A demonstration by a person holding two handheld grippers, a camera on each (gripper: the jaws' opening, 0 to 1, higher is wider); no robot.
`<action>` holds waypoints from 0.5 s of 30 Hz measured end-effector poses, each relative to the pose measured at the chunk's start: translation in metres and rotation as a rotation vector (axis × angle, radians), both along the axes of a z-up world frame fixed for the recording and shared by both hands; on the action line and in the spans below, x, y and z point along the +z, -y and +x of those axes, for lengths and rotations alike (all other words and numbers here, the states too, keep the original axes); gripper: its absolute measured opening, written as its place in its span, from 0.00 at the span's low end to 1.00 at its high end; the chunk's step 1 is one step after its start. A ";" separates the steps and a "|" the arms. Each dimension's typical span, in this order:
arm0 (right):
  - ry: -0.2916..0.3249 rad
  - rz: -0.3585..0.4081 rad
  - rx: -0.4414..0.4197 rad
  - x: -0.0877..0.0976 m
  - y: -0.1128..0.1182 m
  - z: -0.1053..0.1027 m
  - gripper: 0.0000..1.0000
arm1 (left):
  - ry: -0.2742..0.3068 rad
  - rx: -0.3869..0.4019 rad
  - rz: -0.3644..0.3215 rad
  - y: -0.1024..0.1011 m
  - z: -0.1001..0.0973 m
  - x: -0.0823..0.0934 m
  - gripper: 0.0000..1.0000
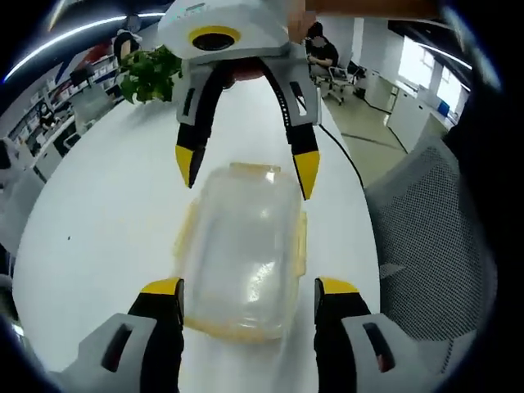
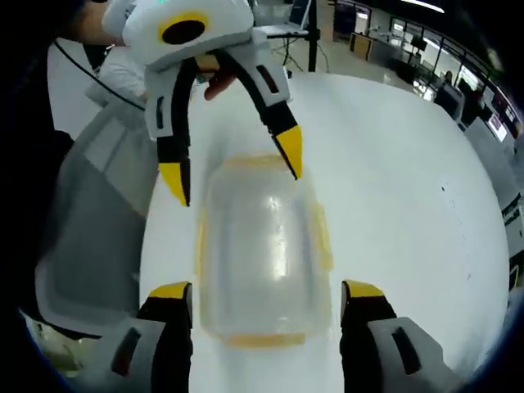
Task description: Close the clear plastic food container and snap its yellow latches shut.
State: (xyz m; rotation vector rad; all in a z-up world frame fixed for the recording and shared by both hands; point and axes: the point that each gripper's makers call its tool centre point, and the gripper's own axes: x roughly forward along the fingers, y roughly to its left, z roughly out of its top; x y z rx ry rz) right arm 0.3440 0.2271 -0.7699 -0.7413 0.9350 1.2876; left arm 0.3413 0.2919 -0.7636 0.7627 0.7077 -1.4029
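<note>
Clear plastic food container [image 1: 241,250] on white tabletop [image 1: 98,229], long axis running left gripper [image 1: 250,286] to right gripper [image 2: 266,291]; equally near. Fingers on both spread, gripping nothing.

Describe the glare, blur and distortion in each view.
Left gripper view: fisheye bends the white table; soft glare on the clear container lid; ceiling lights streak at top. Right gripper view: container hazy with pale reflections; the other gripper sharp; office background curved.
</note>
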 end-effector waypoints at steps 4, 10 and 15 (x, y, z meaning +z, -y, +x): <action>0.013 -0.004 -0.002 -0.004 0.001 0.000 0.75 | -0.004 -0.008 0.001 0.000 0.005 0.001 0.64; 0.040 -0.020 -0.011 -0.009 0.004 0.001 0.75 | 0.011 -0.048 0.039 0.000 0.010 -0.001 0.66; 0.061 -0.032 -0.009 -0.012 0.006 0.000 0.78 | 0.029 -0.073 0.069 0.000 0.014 -0.003 0.68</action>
